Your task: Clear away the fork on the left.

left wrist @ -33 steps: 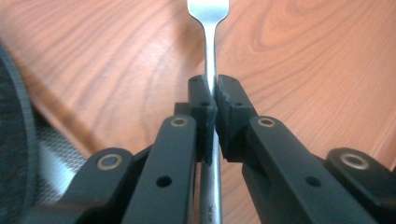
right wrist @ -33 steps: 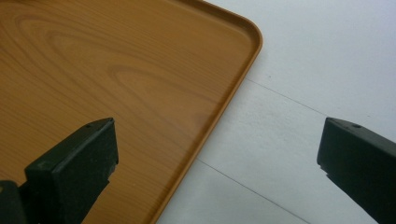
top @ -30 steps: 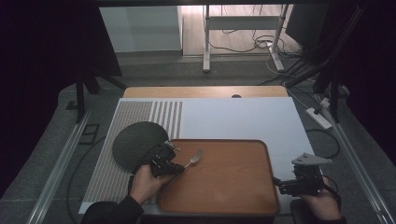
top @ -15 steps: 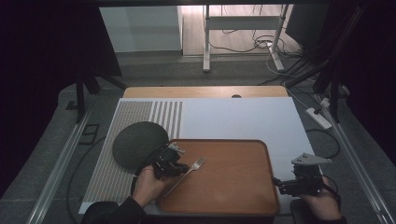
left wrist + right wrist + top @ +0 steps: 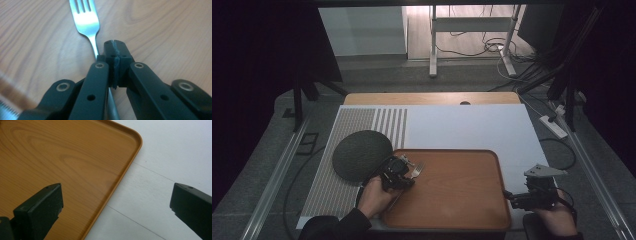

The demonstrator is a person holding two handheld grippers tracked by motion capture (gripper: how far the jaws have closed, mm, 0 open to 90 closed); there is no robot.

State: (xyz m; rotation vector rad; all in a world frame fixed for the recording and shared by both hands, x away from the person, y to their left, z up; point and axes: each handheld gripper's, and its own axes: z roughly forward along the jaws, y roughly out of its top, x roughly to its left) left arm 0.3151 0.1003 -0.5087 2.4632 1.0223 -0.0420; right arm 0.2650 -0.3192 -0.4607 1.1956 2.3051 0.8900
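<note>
The left tool point(image 5: 115, 50) is clamped on the neck of the fork point(image 5: 86, 22) at the tray's point(image 5: 452, 200) ten o'clock, a light, stiff, slippery thing, while the right tool point(image 5: 116, 202) stands apart.

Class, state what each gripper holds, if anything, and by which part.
The left gripper is shut on the fork at its neck, just below the tines. The right gripper is open, holding nothing.
</note>
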